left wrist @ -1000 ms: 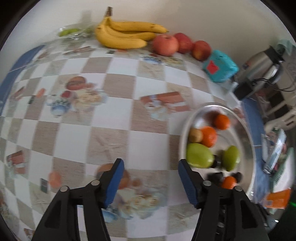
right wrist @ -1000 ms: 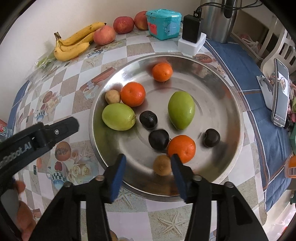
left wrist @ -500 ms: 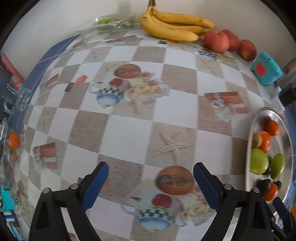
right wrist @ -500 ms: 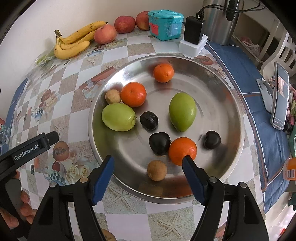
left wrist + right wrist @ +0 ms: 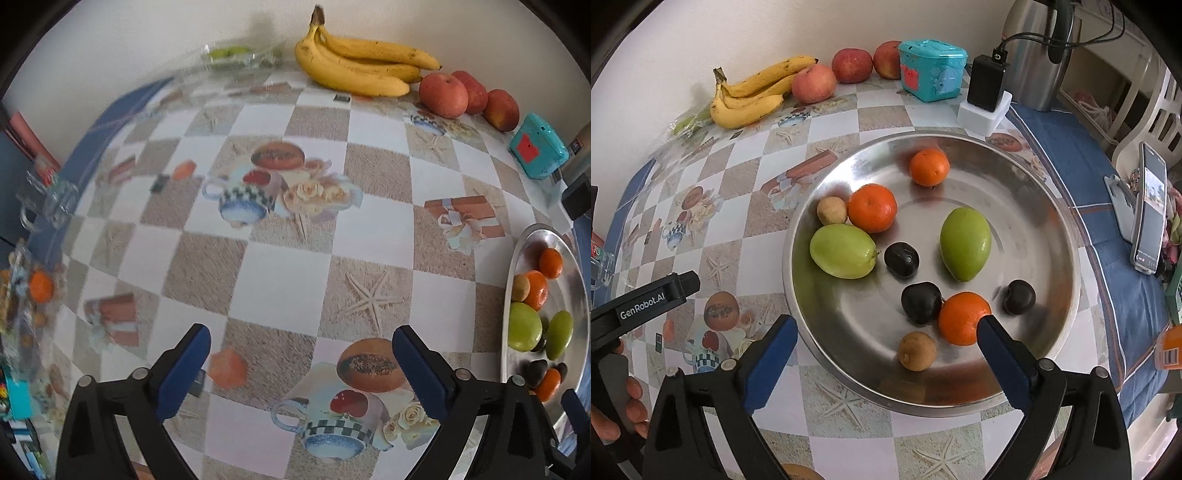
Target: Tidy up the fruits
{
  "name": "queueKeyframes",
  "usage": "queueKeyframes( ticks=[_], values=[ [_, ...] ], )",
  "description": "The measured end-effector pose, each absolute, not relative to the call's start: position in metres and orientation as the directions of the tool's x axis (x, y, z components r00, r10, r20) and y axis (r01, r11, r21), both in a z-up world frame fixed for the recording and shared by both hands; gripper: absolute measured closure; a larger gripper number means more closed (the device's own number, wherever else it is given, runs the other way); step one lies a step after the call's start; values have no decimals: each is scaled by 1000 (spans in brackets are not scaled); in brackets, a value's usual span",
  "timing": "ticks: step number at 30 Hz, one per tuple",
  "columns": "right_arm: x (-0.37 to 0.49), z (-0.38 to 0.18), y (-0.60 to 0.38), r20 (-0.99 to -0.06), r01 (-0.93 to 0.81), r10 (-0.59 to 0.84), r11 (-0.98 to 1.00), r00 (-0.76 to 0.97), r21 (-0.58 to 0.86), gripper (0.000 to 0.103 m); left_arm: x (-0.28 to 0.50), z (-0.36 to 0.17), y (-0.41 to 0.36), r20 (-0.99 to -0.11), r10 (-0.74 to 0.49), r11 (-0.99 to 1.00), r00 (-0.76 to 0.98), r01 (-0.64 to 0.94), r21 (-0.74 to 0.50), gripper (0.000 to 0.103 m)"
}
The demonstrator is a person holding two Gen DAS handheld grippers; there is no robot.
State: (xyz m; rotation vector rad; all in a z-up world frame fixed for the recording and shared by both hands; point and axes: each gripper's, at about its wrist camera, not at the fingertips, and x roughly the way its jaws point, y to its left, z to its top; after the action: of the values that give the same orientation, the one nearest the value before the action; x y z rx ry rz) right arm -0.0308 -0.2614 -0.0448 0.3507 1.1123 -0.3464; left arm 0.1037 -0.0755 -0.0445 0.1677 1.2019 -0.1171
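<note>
A round steel tray [image 5: 1052, 332] holds three oranges [image 5: 872, 207], two green mangoes [image 5: 966, 248], three dark plums [image 5: 921, 302] and two small brown fruits [image 5: 917, 350]. My right gripper [image 5: 886, 332] is open and empty above the tray's near rim, by the near brown fruit. My left gripper [image 5: 301, 352] is open and empty over the patterned tablecloth, left of the tray [image 5: 511, 280]. Bananas [image 5: 354, 68] and three red apples [image 5: 443, 94] lie along the far wall. The left gripper also shows in the right wrist view [image 5: 646, 299].
A teal box [image 5: 932, 70], a black charger on a white block [image 5: 986, 96] and a steel kettle [image 5: 1038, 55] stand behind the tray. A phone on a stand [image 5: 1148, 210] is at the right. A plastic bag with green fruit [image 5: 240, 55] lies beside the bananas. Clutter lines the left edge [image 5: 33, 288].
Both grippers have opened wide. The right one let go of the small brown fruit and drew back. The left one has swung left, away from the tray.
</note>
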Motion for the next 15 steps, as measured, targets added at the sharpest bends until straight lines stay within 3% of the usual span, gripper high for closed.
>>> queueKeyframes(
  ticks=[5, 15],
  values=[
    [-30, -41, -259, -905, 435, -93, 894, 414, 107, 5, 99, -36, -83, -902, 90, 961, 422, 201, 190, 3],
    [-28, -42, -255, -908, 422, -64, 897, 415, 130, 5, 89, -52, -90, -967, 139, 957, 212, 222, 186, 3]
  ],
)
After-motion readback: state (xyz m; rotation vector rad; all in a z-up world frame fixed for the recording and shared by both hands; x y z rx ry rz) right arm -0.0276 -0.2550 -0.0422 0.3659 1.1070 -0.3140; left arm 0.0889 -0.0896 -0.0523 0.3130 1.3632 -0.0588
